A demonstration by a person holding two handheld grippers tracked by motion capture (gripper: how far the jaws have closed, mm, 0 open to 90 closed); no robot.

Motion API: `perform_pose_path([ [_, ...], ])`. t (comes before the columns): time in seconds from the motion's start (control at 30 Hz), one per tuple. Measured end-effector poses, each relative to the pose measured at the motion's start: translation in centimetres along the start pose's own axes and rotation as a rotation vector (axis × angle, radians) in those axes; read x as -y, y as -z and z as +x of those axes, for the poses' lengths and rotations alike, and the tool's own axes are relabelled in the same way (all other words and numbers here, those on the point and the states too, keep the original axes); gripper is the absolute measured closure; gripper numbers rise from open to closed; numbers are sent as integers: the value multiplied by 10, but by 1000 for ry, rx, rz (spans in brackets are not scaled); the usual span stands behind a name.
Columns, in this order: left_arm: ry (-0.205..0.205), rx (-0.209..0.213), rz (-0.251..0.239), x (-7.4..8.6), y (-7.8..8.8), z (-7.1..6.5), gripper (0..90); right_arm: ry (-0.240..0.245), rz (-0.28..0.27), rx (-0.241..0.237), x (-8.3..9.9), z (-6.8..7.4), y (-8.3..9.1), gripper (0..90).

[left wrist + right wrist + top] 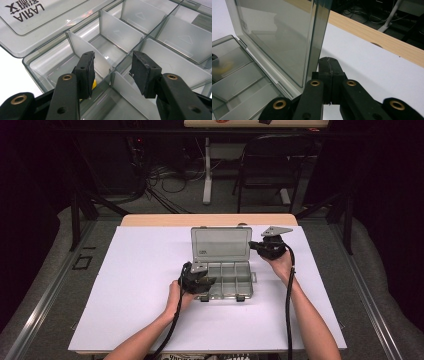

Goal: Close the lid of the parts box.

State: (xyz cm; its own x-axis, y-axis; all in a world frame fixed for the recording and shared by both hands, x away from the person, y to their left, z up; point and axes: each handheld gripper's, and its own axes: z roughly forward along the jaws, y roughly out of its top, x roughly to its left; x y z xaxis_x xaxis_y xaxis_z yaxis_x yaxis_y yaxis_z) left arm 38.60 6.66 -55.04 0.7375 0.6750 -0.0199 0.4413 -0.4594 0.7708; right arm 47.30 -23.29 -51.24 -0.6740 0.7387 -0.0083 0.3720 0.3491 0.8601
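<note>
left tool (112, 71) straddles divider (126, 93); right tool (329, 75) beside lid edge (318, 37)

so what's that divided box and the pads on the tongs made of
The divided box looks like clear, grey-tinted hard plastic with a glossy finish: you can see through its walls and lid, which catch reflections. Its dividers look frosted and milky. The pads on the left tongs seem matte black rubber or foam, scuffed at the edges.

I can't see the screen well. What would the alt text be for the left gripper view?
Two black jaws of the left gripper stand apart over an open, clear plastic organizer box, split by translucent dividers into compartments. A bit of something yellow peeks out behind one jaw. The box's lid, with printed lettering, lies open at the upper left.
</note>
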Motion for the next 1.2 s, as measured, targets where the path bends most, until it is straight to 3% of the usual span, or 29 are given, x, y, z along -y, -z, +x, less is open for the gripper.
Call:
perform_pose_path([
  [0.57, 5, 8, 5, 0, 0, 1, 530, 36, 5, -14, -2, 1, 4, 900],
  [1.2, 3, 14, 5, -1, -1, 3, 515, 57, -37, -22, -5, 2, 10, 900],
])
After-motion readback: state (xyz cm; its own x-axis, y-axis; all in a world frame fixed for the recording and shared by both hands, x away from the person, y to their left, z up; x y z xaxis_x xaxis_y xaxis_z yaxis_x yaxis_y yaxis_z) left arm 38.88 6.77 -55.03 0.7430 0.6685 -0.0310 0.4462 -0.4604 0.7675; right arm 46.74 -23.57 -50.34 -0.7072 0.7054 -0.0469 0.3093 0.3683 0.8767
